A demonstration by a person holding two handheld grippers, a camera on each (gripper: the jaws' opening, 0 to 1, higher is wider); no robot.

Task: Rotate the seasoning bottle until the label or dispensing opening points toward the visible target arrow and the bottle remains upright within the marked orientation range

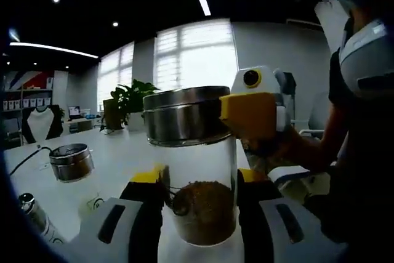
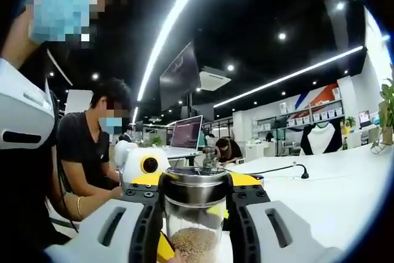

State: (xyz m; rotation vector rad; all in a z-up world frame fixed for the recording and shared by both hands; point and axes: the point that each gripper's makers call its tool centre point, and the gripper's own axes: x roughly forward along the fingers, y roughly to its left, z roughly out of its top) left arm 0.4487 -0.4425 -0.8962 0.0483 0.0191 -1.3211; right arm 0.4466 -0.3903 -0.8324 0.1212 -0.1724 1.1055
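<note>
The left gripper [image 1: 200,204] is sitting closed around the lower glass body of the clear seasoning bottle with a brushed-steel lid [image 1: 194,164], its jaws pressing either side where the brown granules are settling. In that same view the right gripper [image 1: 249,115] is reaching in from the right and clamping the steel lid. Left of the left gripper, a second steel-lidded jar [image 1: 72,161] is standing on the white desk [image 1: 117,152], and a potted green plant [image 1: 129,106] is sitting beyond it.

In the right gripper view, the right gripper [image 2: 196,204] is closing its jaws on the bottle [image 2: 196,210] just under the lid, with the left gripper's yellow pads showing lower down.

The bottle is standing upright and is gripped firmly; no target arrow, label or opening is discernible, so the turning appears to be under way but alignment cannot be judged.
</note>
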